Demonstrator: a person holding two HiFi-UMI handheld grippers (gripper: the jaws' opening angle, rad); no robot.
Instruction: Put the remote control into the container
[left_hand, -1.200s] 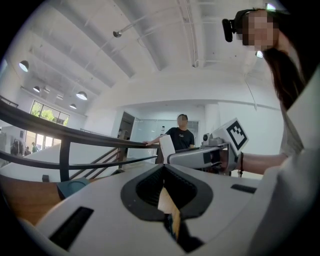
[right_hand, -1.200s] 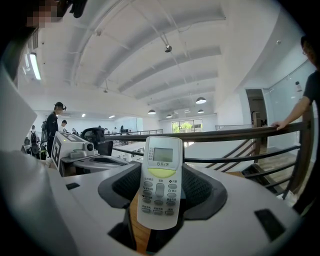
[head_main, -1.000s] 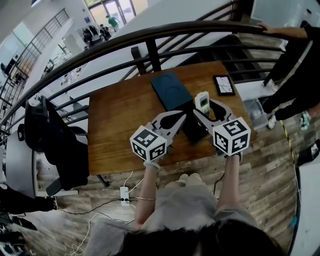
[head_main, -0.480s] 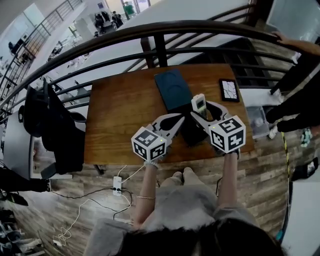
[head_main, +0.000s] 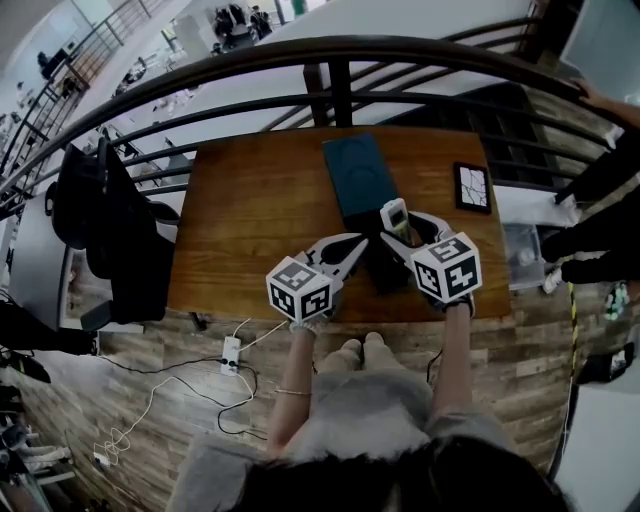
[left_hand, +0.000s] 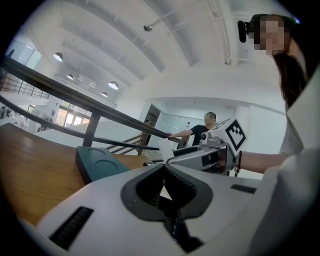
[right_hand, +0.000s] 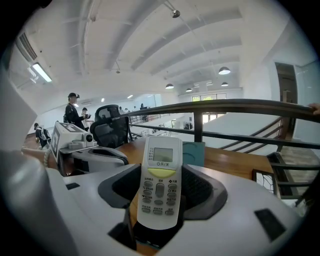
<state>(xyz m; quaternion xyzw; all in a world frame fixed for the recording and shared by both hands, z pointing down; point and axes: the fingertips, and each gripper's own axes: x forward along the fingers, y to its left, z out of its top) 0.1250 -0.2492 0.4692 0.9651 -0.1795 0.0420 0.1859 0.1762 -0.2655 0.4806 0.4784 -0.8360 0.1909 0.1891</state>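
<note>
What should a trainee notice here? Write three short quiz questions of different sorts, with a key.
1. Which gripper's jaws hold the remote? A) left B) right C) neither
2. True or false: the remote lies flat on the table.
3. Fill in: the teal box rests on the wooden ____.
Key: 1 B, the right gripper; 2 false; 3 table.

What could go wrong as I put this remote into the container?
The white remote control is pinched only at its lower part by the right gripper's jaws, so it might tilt or slip. The black container sits near the brown wooden table's front edge; a nudge could shove it off.
</note>
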